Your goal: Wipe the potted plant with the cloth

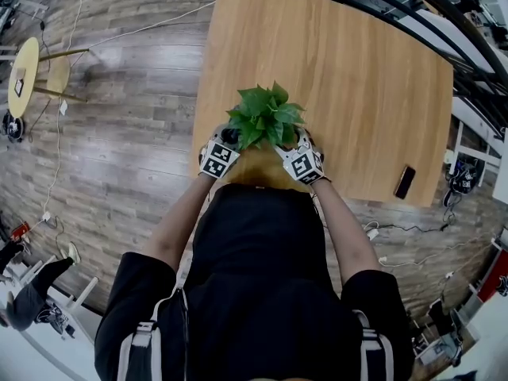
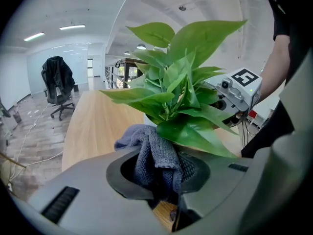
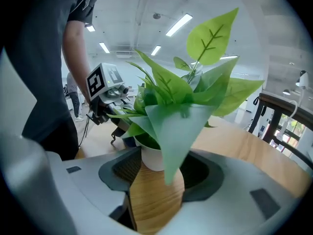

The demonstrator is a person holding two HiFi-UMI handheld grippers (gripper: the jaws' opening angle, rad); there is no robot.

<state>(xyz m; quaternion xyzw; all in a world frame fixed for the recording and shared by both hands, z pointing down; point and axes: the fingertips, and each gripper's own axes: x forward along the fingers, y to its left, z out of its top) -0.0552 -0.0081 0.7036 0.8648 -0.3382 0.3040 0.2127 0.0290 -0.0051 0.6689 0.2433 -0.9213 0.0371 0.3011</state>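
Potted plant: the potted plant [image 1: 266, 117] is standing on the counter [image 1: 357, 70], and the counter's edge nearest the person is running just beside it.
Left gripper: the left gripper [image 2: 159, 175] is reaching in at the plant's left side, with its jaws clenching a bunched grey-blue cloth [image 2: 149, 148]. The cloth is touching the underside of the plant's lowest big leaf.
Right gripper: the right gripper [image 3: 161, 173] is sitting at the plant's right side with its jaws released and grasping nothing. The white pot [image 3: 152, 158] is showing in the gap, and one pale leaf is hanging down into it.
Step in hand: by my reading, the person is bringing the cloth onto the leaves.
Doing it well: I would be stroking each leaf lightly from stem to tip, one at a time, with the free jaws steadying the pot.
Watching for: a hard push is likely tipping the pot off that close edge or tearing a leaf.
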